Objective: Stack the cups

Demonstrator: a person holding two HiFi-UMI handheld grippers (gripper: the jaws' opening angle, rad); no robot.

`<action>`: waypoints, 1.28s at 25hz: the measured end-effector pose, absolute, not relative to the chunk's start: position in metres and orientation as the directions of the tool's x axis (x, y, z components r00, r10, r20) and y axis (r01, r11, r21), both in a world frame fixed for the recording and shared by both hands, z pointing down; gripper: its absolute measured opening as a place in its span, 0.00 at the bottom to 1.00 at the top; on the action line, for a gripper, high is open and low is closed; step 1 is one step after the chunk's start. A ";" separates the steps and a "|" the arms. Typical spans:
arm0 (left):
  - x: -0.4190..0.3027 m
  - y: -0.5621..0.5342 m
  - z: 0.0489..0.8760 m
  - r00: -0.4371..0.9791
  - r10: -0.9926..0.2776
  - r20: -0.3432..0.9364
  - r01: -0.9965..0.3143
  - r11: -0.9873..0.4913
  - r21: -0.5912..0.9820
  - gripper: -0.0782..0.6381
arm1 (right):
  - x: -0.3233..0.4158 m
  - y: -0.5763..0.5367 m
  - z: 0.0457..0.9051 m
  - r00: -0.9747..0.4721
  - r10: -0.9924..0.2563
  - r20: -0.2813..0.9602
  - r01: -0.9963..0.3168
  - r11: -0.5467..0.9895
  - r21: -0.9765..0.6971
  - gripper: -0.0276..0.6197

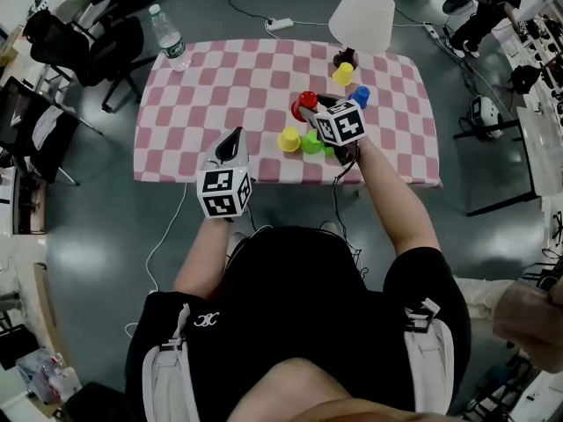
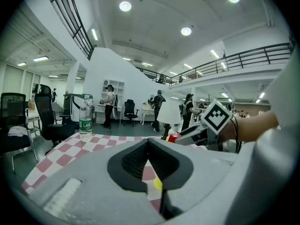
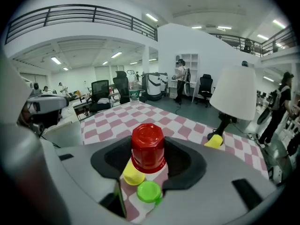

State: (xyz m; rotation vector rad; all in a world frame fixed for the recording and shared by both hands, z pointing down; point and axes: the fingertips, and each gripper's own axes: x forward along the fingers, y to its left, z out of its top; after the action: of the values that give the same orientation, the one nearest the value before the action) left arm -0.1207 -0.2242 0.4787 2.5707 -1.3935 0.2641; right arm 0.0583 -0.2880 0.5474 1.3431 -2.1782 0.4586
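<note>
- Left gripper: jaws brought together, nothing between them; it hangs off the near edge of the table, in front of the person's body.
- Right gripper: jaws set part-way apart and clamped on the sides of the red cup, which is upside down with its closed base uppermost.
- Red cup: held over the middle of the checked cloth; whether it touches the cloth cannot be told.
- Yellow cup and green cup: upside down on the cloth, side by side, just on the person's side of the red cup.
- Blue cup: on the cloth, farther from the person than the right gripper and to its right.
- Second yellow cup: beside the dark base of the lamp, at the far right of the table.
- Water bottle: upright at the far left corner, well apart from the cups.
</note>
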 end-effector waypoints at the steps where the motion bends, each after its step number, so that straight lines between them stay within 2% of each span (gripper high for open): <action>1: -0.121 -0.225 0.479 0.537 -0.804 0.254 -0.841 -0.532 0.094 0.13 | 0.058 -0.284 0.555 -0.363 -0.706 0.608 -0.896 0.444 -0.018 0.38; 16: -0.125 -0.225 0.488 0.522 -0.804 0.285 -0.850 -0.519 0.094 0.13 | 0.054 -0.251 0.610 -0.369 -0.651 0.663 -0.897 0.436 -0.072 0.38; 32: -0.117 -0.222 0.495 0.539 -0.787 0.299 -0.838 -0.536 0.099 0.13 | 0.054 -0.247 0.615 -0.360 -0.679 0.640 -0.897 0.439 -0.039 0.38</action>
State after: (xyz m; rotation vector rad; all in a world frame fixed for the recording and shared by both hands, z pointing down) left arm -0.1168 -0.2221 0.4955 2.5463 -1.3687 0.3214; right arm 0.0538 -0.2467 0.6153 1.3196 -2.1488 0.5244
